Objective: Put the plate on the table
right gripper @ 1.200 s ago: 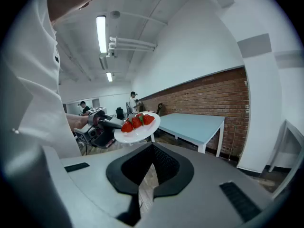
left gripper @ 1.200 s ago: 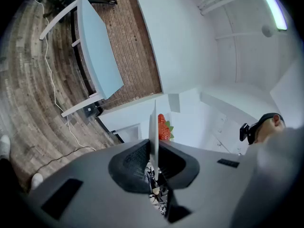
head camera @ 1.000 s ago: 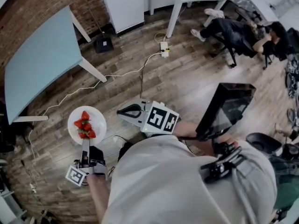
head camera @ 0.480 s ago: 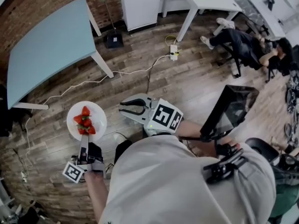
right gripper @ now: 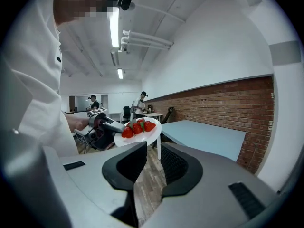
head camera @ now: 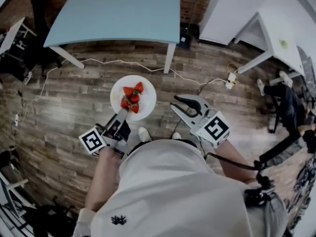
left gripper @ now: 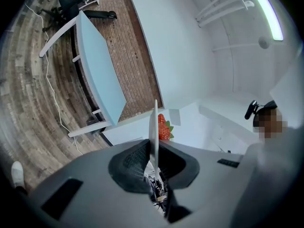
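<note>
We note the left gripper (head camera: 122, 115) clamped on the near rim of the plate (head camera: 146, 89), held above the floor (head camera: 74, 102) short of the far table (head camera: 118, 14), right gripper (head camera: 178, 101) agape and empty; a tilt of this edge-only hold risks spilling the strawberries (head camera: 132, 98).

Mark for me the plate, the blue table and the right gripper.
plate (head camera: 149, 98), head view, bare white area near its right rim.
blue table (head camera: 118, 14), head view, middle of its top.
right gripper (head camera: 178, 101), head view, midway between the tips of its open fingers.
</note>
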{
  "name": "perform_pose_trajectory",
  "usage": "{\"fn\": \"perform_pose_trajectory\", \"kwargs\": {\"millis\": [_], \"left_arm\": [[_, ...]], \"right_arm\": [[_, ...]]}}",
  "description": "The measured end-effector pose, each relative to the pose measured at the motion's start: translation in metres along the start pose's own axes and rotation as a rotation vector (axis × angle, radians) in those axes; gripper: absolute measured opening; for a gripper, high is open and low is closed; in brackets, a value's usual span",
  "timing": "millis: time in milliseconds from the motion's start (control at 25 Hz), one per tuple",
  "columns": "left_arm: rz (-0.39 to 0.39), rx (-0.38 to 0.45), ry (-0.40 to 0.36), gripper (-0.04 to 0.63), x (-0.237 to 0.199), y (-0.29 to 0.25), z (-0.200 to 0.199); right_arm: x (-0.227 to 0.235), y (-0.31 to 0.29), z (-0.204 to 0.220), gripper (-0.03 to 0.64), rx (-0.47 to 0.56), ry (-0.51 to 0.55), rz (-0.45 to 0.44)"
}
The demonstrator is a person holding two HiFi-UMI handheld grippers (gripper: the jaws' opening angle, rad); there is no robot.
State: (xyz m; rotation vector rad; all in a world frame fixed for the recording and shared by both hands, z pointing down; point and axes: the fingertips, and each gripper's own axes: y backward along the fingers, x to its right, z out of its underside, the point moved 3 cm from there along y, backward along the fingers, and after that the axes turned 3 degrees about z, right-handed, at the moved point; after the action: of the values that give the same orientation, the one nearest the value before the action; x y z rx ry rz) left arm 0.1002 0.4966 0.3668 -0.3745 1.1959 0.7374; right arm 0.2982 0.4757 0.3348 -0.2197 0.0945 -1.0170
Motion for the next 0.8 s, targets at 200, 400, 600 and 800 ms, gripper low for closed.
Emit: {"fn": "perform_pose_trajectory", "kwargs": {"millis": [200, 400, 600, 800], "left_arm": [[-0.054, 0.023, 0.016, 0.029, -0.026, 0.055, -0.040], [-0.104, 0.071, 0.047, 0.029, -0.046, 0.100, -0.070], [-0.116, 0.130, 0.078, 0.029, -0.061, 0.115, -0.091], [-0.145, 0.160, 0.109, 0.029, -0.085, 0.103, -0.116]], "right_arm": [[-0.029, -0.066, -0.010, 0.089, -0.006, 0.022, -0.009], [-0.055, -0.115, -0.021, 0.091, -0.025, 0.029, -0.064], [-0.050, -0.149, -0.028, 0.091, -0.038, 0.075, -0.084], [-0.019, -0.184, -0.032, 0.091, -0.040, 0.056, -0.111]]}}
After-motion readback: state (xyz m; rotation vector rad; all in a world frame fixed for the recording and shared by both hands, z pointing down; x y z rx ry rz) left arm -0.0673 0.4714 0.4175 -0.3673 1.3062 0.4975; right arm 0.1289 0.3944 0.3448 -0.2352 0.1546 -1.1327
